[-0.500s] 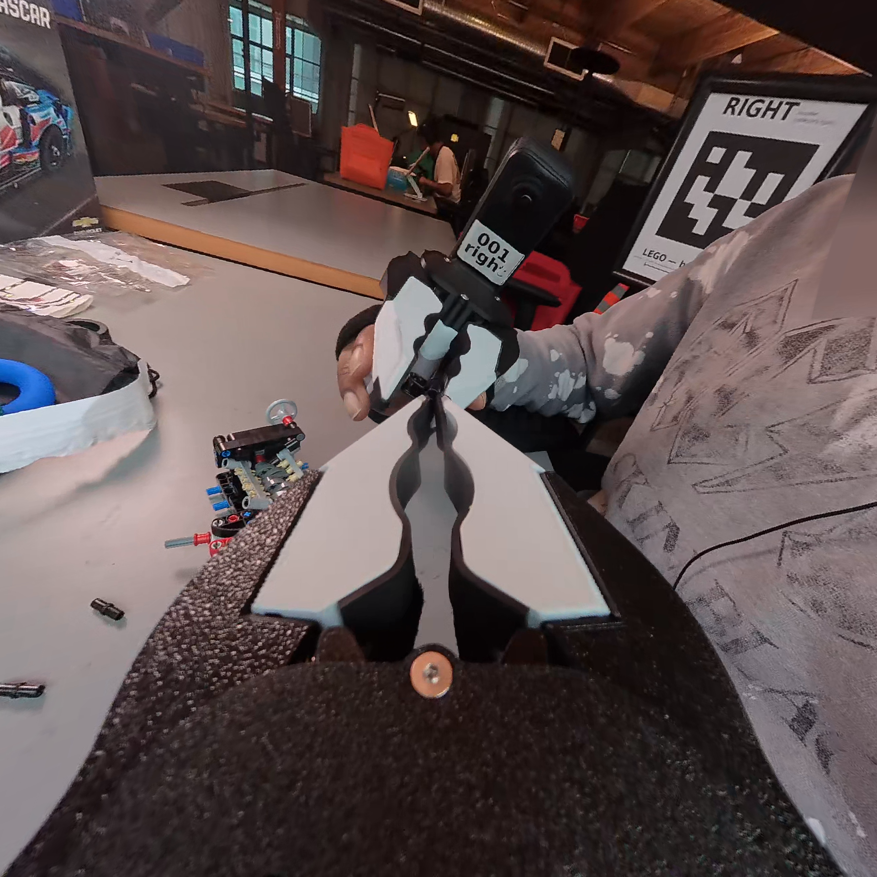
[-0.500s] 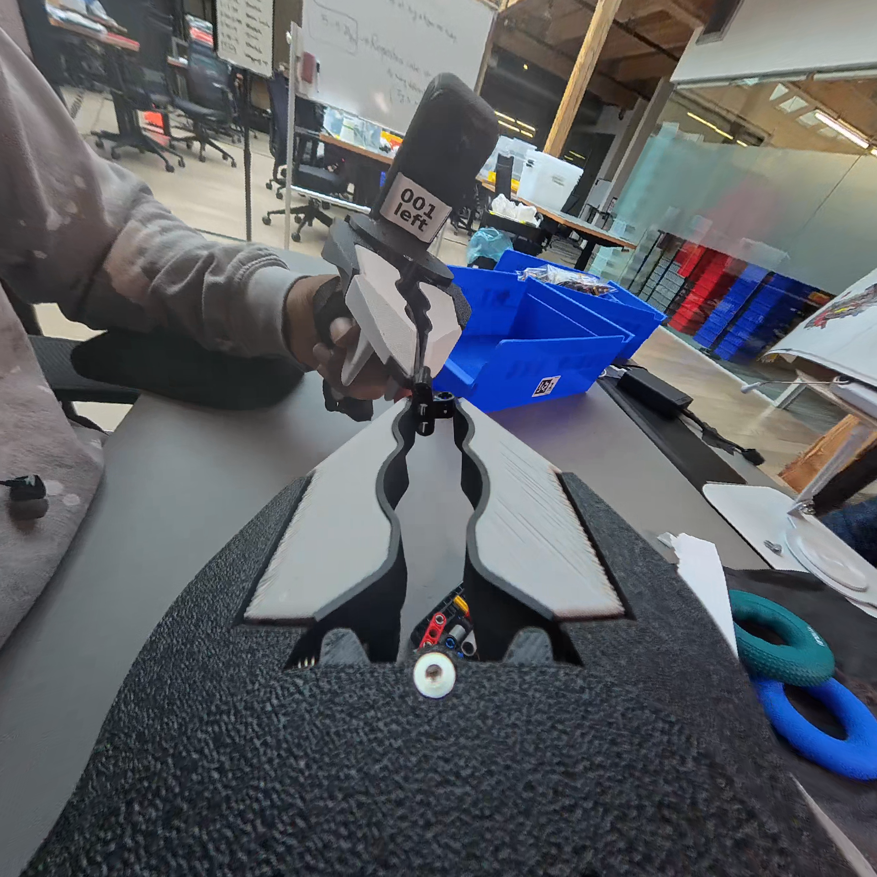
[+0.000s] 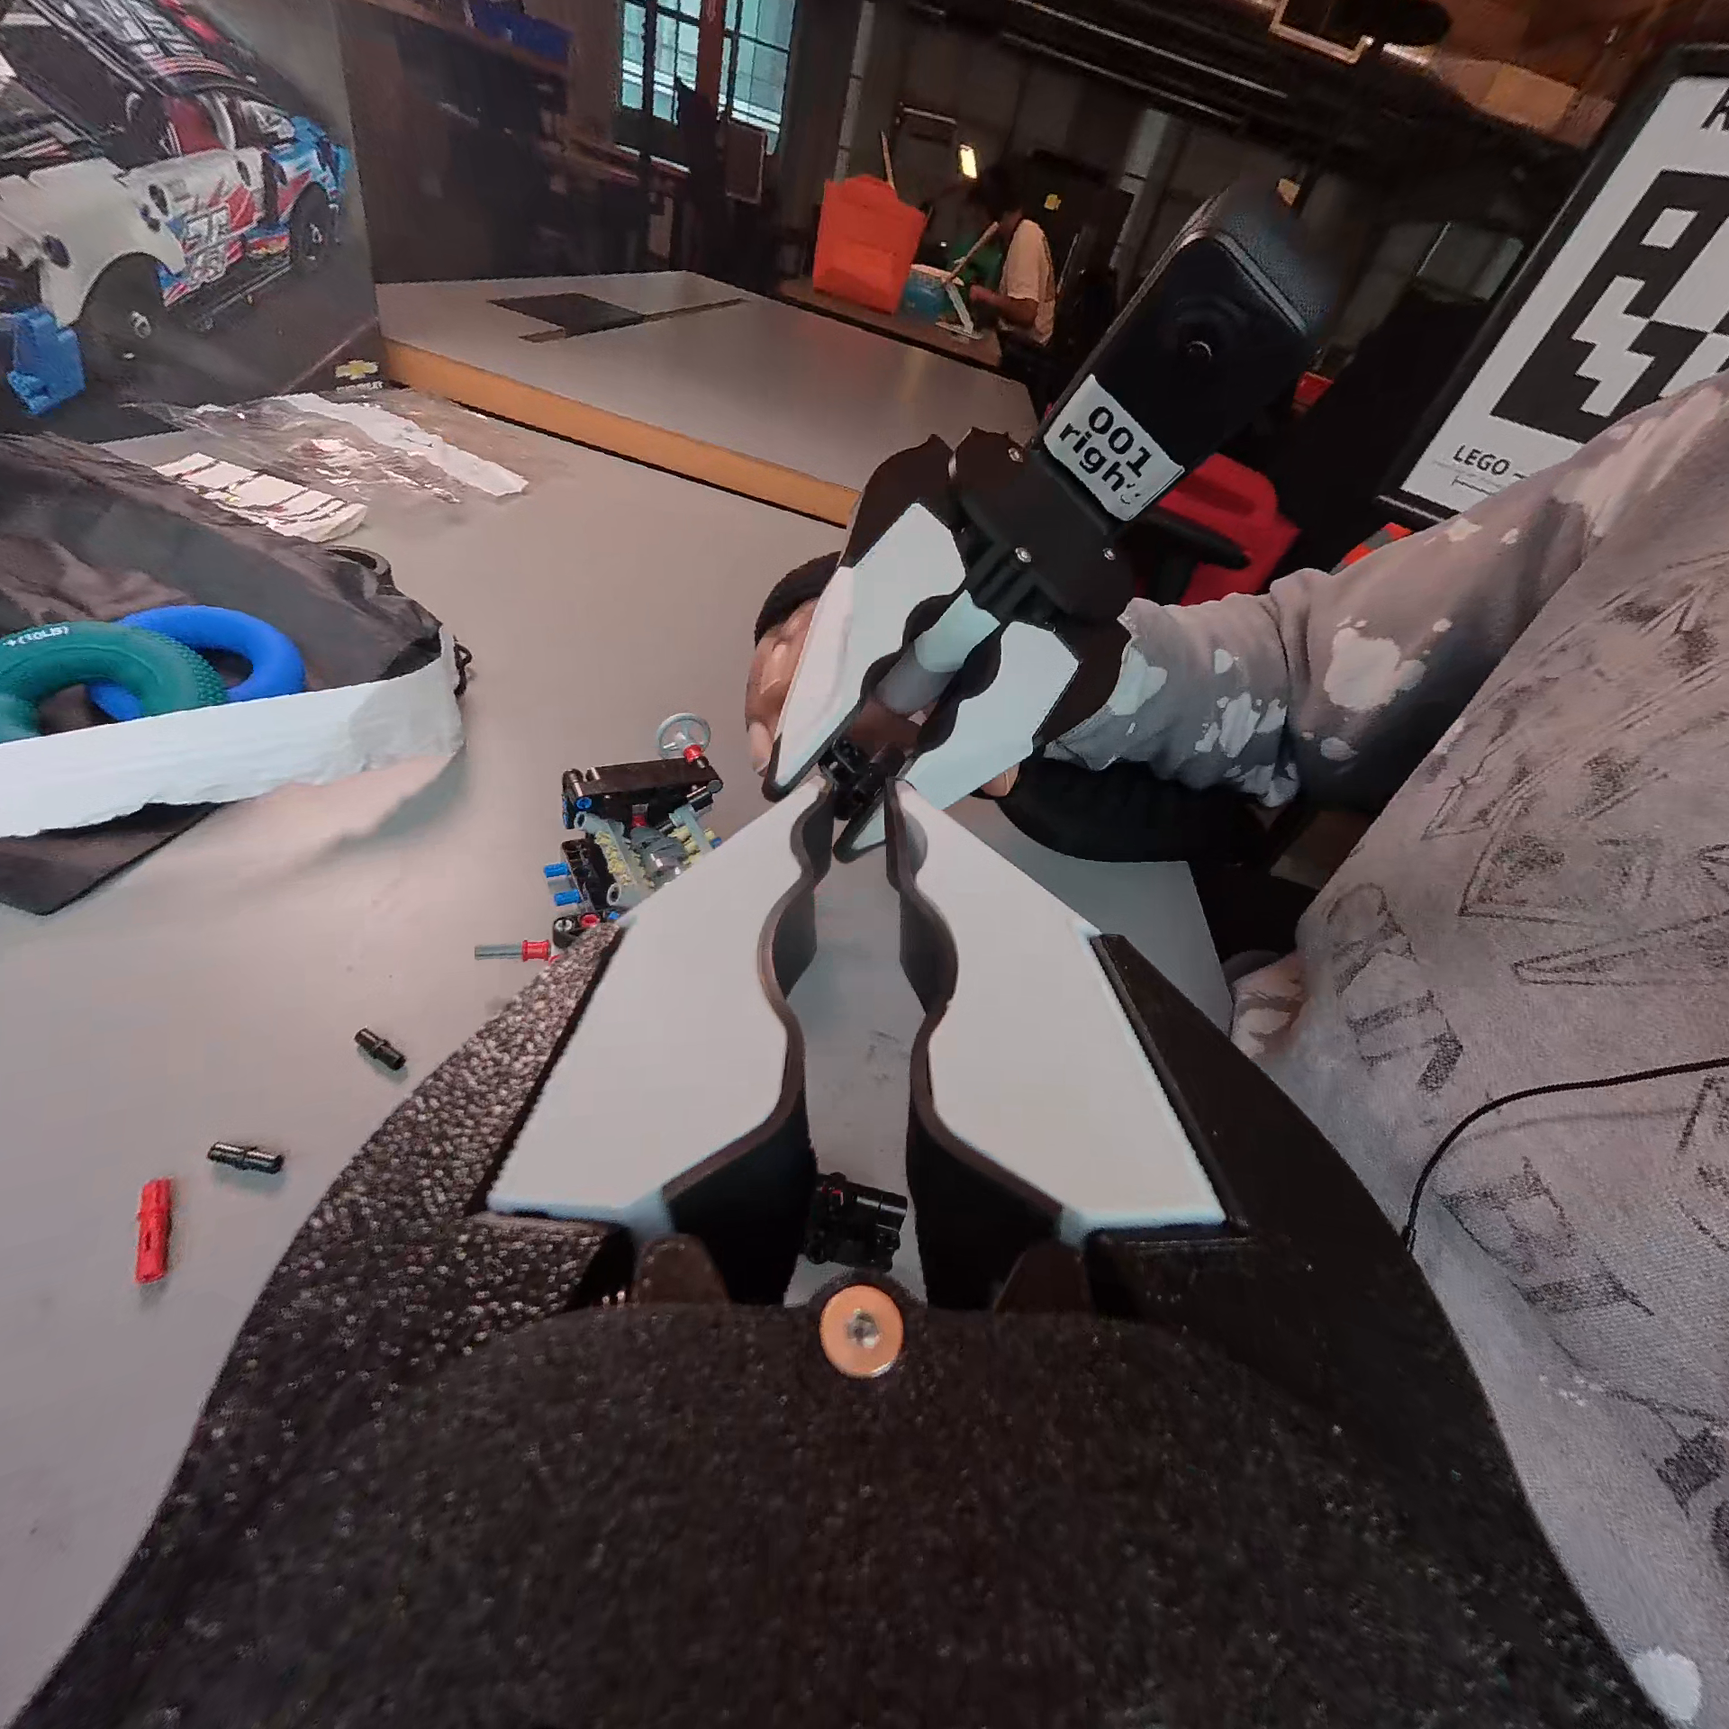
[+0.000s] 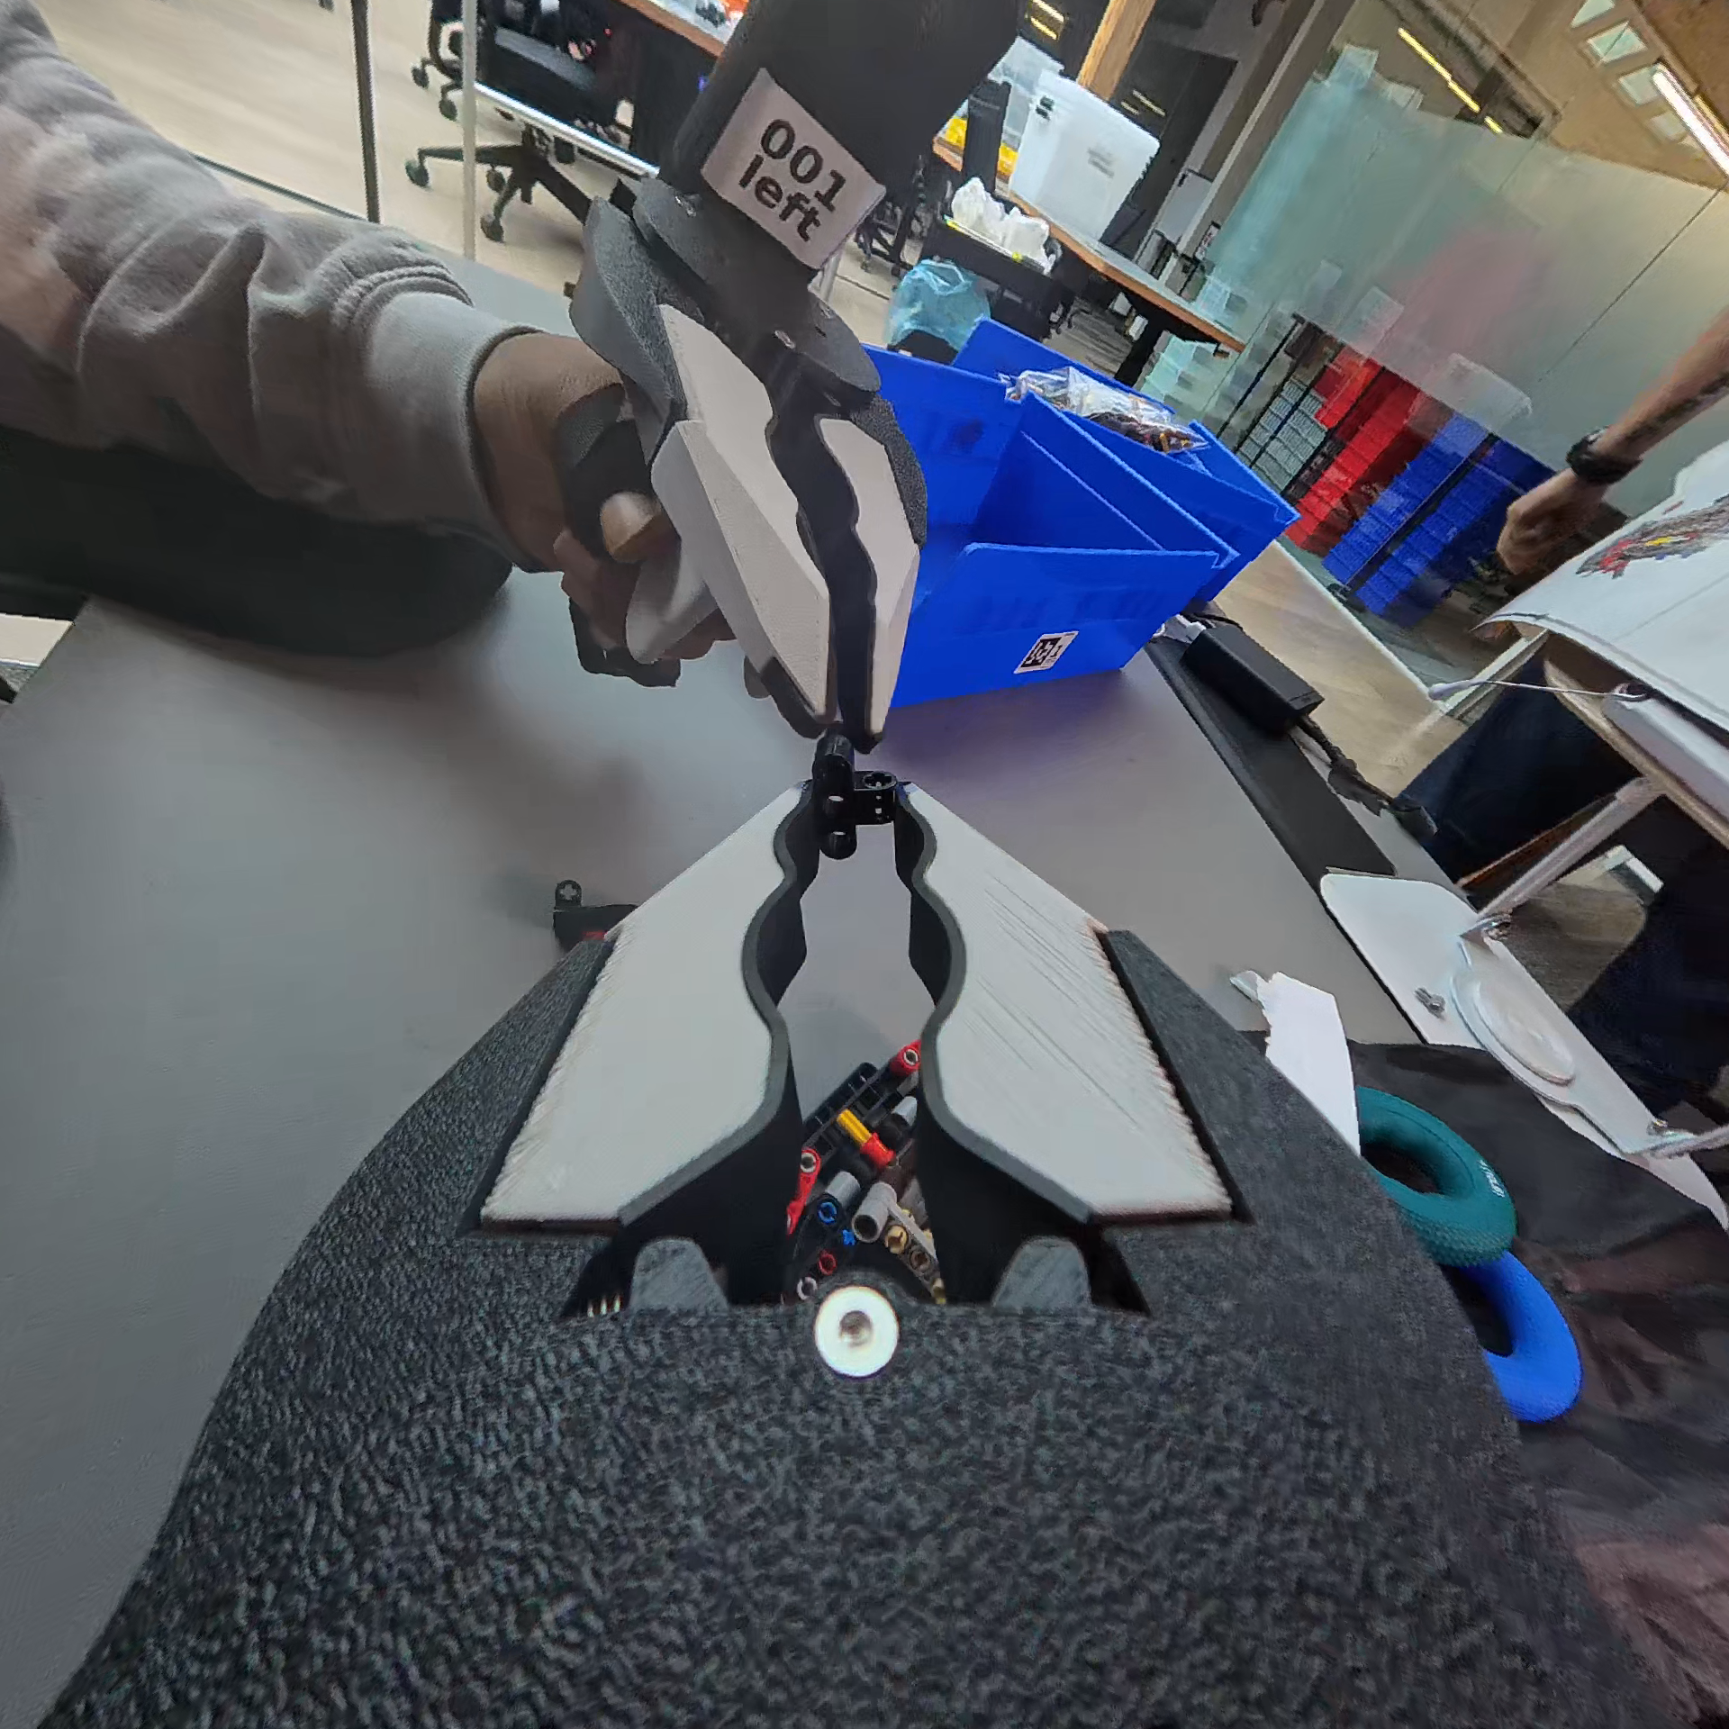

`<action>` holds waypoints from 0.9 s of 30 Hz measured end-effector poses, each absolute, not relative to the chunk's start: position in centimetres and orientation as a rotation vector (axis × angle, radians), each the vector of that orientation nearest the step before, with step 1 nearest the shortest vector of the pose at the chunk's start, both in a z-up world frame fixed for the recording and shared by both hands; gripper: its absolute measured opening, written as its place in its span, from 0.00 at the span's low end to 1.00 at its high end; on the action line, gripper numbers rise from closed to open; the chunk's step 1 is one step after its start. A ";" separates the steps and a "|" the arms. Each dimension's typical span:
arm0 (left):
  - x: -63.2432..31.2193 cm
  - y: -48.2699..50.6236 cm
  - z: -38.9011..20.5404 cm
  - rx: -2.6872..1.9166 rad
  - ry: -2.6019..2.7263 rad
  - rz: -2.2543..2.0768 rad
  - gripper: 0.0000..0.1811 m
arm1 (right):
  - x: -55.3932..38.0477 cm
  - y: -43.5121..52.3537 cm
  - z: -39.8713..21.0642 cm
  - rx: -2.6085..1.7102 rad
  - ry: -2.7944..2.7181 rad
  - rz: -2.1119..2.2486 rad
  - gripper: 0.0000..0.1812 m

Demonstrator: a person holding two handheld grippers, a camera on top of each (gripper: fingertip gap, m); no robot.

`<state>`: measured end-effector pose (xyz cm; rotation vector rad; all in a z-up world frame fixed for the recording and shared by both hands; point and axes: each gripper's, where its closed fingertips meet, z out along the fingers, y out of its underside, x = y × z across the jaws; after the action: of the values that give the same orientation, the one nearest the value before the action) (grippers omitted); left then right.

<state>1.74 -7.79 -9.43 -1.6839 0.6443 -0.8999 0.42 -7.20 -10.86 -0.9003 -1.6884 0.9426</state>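
My left gripper point(image 3: 853, 823) tips sit nearly closed, nose to nose w/ the right gripper point(image 3: 847, 781), which pinches a small black connector piece point(image 3: 853, 769) betw its tips. Can't tell if my tips grip that piece too. Below-left on the grey table point(image 3: 281, 936): part-built brick assembly point(image 3: 636, 833) w/ grey wheel on top. Loose bits near it: red-tipped axle pin point(image 3: 513, 951), two black pins point(image 3: 380, 1049), red pin point(image 3: 154, 1228). Far left, teal ring point(image 3: 94, 660) and blue ring point(image 3: 220, 646) touching, on a black bag point(image 3: 187, 561).
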 end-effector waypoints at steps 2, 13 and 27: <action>2.1 -8.0 -9.4 -1.680 0.677 -0.885 0.03 | 0.4 -7.4 -10.9 -0.903 -1.687 0.951 0.09; -4.0 -7.7 -11.2 -1.802 0.640 -0.621 0.01 | 3.6 -3.0 -6.7 -0.992 -1.465 1.162 0.08; -2.3 -4.9 -11.4 -1.840 0.368 -0.992 0.18 | -0.6 -2.7 -12.1 -1.025 -1.633 0.669 0.08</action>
<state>-2.27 -4.88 -11.44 -1.8397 0.3681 -0.9923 -0.59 -2.72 -12.11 -1.0254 -1.6330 0.6692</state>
